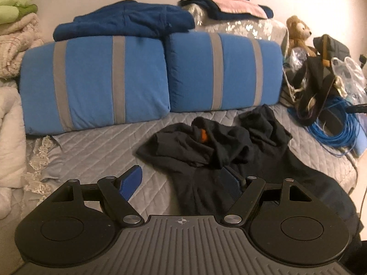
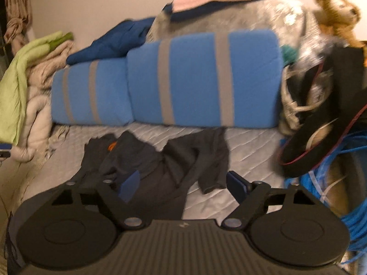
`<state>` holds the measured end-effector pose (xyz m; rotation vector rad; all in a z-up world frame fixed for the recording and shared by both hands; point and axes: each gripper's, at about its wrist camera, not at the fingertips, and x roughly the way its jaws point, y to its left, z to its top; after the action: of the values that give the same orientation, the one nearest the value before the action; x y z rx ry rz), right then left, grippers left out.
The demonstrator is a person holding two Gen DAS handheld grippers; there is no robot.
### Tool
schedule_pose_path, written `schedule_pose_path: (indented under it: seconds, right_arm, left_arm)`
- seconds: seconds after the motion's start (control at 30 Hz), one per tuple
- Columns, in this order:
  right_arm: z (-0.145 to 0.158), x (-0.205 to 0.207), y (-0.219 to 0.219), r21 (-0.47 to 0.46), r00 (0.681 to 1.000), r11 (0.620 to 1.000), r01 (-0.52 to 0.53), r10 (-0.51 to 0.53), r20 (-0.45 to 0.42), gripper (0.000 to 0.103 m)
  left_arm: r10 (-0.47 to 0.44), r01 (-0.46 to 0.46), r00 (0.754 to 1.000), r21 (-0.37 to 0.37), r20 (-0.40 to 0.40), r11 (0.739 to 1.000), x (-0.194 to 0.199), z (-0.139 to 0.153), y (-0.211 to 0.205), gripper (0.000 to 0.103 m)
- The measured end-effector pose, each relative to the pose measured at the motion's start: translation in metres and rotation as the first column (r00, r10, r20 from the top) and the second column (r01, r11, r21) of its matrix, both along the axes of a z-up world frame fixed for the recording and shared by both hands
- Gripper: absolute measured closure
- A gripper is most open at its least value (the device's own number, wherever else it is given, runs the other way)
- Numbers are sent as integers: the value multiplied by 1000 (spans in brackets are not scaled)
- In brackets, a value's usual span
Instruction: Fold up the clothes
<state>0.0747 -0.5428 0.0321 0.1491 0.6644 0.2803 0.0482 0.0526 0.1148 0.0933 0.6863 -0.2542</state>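
Crumpled dark charcoal cloth garment lies in a heap on the grey quilted bed cover, in front of two blue pillows with grey stripes. A small orange patch shows in its folds.

Left tongs: blue-padded fingers spread wide, holding nothing. The left finger sits over bare quilt; the right finger is seen against the garment's near edge, and contact cannot be judged.

Right tongs: also wide and empty. The view is motion-blurred. The left finger is seen against the same dark garment, the right finger against bare quilt.

Behind the pillows: a navy folded cloth on top, and a brown plush bear at the right. A coil of blue cable lies at the bed's right edge.
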Motion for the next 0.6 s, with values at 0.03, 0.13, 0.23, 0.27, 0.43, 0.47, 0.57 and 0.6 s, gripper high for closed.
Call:
schedule_pose_path:
  seconds: [0.03, 0.13, 0.23, 0.27, 0.43, 0.47, 0.57, 0.6]
  right_arm:
    - [-7, 6, 5, -1, 1000, 1000, -13, 13, -8, 25]
    - [-32, 28, 20, 8, 999, 999, -37, 38, -30, 31]
    - [-64, 50, 34, 12, 996, 999, -50, 51, -72, 39]
    - [-75, 57, 38, 3, 995, 999, -53, 53, -88, 42]
    - [-128, 90, 51, 19, 985, 999, -46, 48, -167, 49]
    - [-137, 96, 51, 30, 983, 999, -34, 39, -179, 49]
    - [-159, 112, 51, 56, 980, 998, 7, 4, -199, 49]
    - [-165, 117, 50, 65, 978, 998, 23, -9, -207, 48]
  left_arm:
    - [2, -2, 1000, 5, -4, 1000, 3, -4, -2, 27]
    - [13, -13, 1000, 21, -13, 1000, 9, -14, -7, 27]
    - [17, -16, 1000, 42, -24, 999, 15, -23, -13, 27]
    - [14, -12, 999, 48, -29, 999, 16, -25, -15, 27]
    - [-10, 13, 999, 56, -45, 998, 19, -34, -19, 27]
    - [-15, 17, 999, 56, -48, 998, 21, -35, -19, 27]
    - [-20, 23, 998, 50, -62, 998, 26, -43, -17, 27]
    - [-18, 21, 998, 47, -67, 999, 28, -46, -17, 27]
